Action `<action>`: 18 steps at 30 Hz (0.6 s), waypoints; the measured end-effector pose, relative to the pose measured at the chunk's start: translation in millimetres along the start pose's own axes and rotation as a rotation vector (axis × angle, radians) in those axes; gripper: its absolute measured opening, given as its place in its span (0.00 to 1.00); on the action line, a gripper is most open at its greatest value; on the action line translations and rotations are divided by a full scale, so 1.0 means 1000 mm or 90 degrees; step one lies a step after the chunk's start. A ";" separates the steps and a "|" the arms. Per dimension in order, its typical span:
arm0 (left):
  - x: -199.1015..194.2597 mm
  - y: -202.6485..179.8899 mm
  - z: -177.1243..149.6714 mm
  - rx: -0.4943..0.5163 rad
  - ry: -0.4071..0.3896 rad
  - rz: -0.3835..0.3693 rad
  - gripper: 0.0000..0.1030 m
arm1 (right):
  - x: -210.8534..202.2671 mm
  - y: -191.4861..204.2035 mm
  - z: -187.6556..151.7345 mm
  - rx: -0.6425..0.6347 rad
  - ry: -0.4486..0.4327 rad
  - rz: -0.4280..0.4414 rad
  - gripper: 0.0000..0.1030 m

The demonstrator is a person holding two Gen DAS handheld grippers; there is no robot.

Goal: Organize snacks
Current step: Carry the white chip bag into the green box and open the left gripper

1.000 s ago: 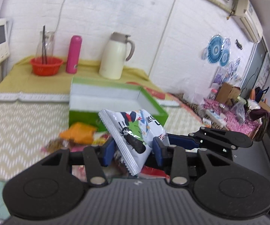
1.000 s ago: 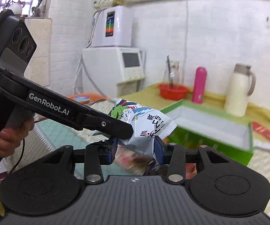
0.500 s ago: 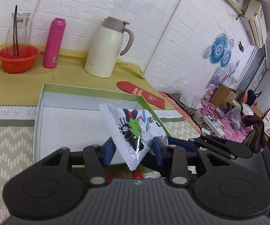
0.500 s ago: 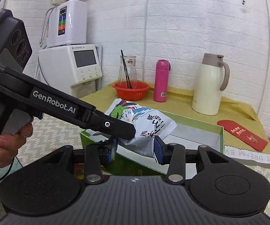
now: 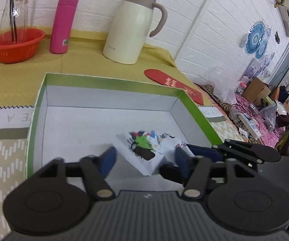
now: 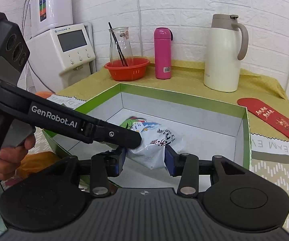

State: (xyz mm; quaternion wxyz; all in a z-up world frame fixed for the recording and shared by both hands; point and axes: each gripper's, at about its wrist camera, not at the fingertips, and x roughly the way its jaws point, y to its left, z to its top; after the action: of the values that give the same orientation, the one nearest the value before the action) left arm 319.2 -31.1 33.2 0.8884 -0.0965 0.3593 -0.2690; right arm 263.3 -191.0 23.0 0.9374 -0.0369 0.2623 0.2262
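Observation:
A white snack packet (image 5: 144, 150) with green, black and blue print hangs low inside the green box (image 5: 196, 108) with a white inside. My left gripper (image 5: 144, 160) is open, its blue pads apart on either side of the packet. My right gripper (image 6: 145, 158) is shut on the packet (image 6: 154, 146) and holds it over the box (image 6: 246, 132) floor. The left gripper's finger (image 6: 112, 133) crosses the right wrist view and touches the packet's left side.
Behind the box on the yellow cloth stand a cream thermos jug (image 5: 134, 30), a pink bottle (image 5: 63, 22) and a red basket (image 5: 17, 44) with a glass jar. A red envelope (image 5: 174, 84) lies at right. Orange snack packets (image 6: 34, 160) lie left of the box.
Both grippers carried the packet forward and down into the box. The left gripper's jaws have opened and let go of the packet; the right gripper still grips it.

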 end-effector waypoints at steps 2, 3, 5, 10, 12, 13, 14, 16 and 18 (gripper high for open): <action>-0.004 0.004 -0.001 -0.016 -0.018 0.010 0.79 | -0.002 0.001 0.000 -0.018 -0.009 -0.003 0.92; -0.007 0.005 -0.002 -0.022 -0.026 0.018 0.84 | -0.006 0.002 0.000 -0.029 -0.020 -0.011 1.00; -0.017 0.002 -0.004 -0.015 -0.064 0.068 0.99 | -0.014 0.005 -0.001 -0.046 -0.047 -0.033 1.00; -0.038 -0.009 -0.005 0.005 -0.079 0.122 0.99 | -0.038 0.012 0.000 -0.059 -0.073 -0.059 1.00; -0.046 -0.017 -0.008 0.018 -0.086 0.130 0.99 | -0.047 0.015 0.001 -0.055 -0.081 -0.064 1.00; -0.050 -0.021 -0.009 0.026 -0.090 0.132 0.99 | -0.052 0.017 0.001 -0.055 -0.085 -0.066 1.00; -0.054 -0.025 -0.010 0.031 -0.094 0.132 0.99 | -0.058 0.020 0.001 -0.056 -0.090 -0.067 1.00; -0.063 -0.032 -0.014 0.037 -0.098 0.132 0.99 | -0.068 0.026 0.001 -0.059 -0.100 -0.067 1.00; -0.073 -0.039 -0.019 0.042 -0.105 0.130 0.99 | -0.079 0.034 -0.001 -0.065 -0.108 -0.068 1.00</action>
State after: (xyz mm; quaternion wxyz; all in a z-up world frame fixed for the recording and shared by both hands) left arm 247.1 -23.3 76.1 0.9404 -0.0522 0.2839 -0.1798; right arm 187.0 -192.8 63.8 0.9638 -0.0793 0.1681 0.1912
